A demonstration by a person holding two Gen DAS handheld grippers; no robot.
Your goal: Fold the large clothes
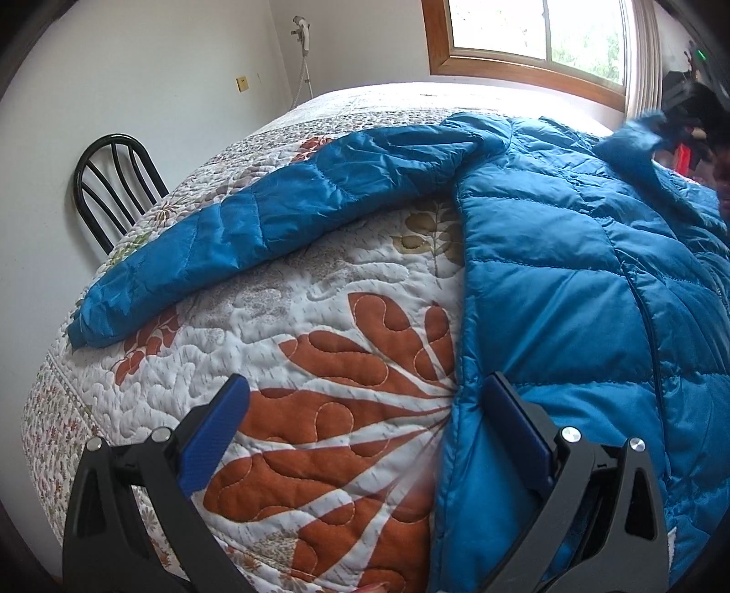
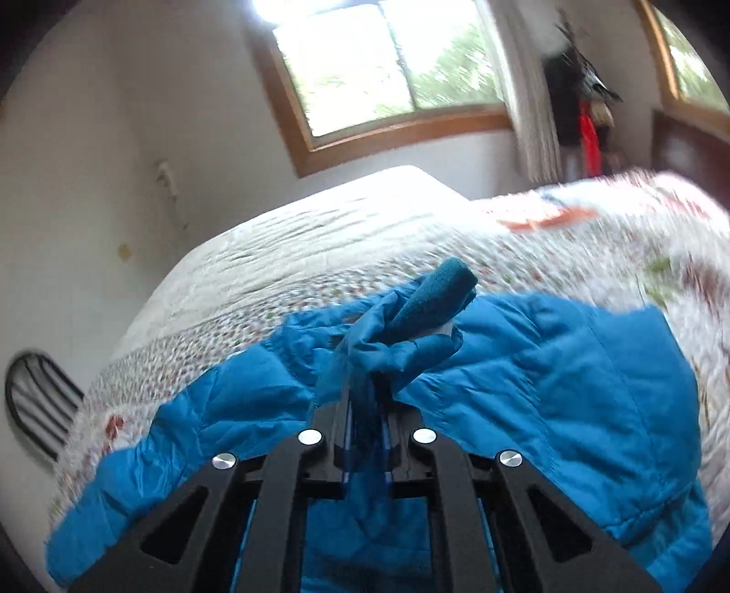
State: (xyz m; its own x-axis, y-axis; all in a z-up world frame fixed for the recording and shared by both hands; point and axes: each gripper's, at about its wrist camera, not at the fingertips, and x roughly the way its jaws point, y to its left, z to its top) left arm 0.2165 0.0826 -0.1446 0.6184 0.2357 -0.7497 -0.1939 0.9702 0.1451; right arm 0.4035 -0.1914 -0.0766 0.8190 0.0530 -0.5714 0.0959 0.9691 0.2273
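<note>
Left wrist view first: the left gripper point(image 1: 365, 438) sits wide open over the bed, nothing between its blue pads, though the right-hand finger point(image 1: 515, 433) is right at the side edge of the blue puffer jacket point(image 1: 570, 273). The jacket is spread on the floral quilt point(image 1: 319, 365), body to the right, one sleeve point(image 1: 255, 223) stretched out toward the left edge of the bed. You also get a black metal chair point(image 1: 114, 182) against the wall and a wood-framed window point(image 1: 534, 41) behind the bed. Far right there's a blurry bit of jacket lifted up, with something dark beside it, can't make out what.

Right wrist view is where that makes sense: the right gripper point(image 2: 365, 401) is pinched closed on a bunched piece of the jacket point(image 2: 547, 374), looks like the collar area, with the fleecy teal lining point(image 2: 438, 292) poking up past the fingertips. The fabric is pulled up off the quilt point(image 2: 319, 237) there. This one's motion-blurred. It shows the chair point(image 2: 36, 401) only at the edge, plus some dark and red stuff hanging point(image 2: 588, 127) next to the window point(image 2: 388, 59) that the left view barely catches.
</note>
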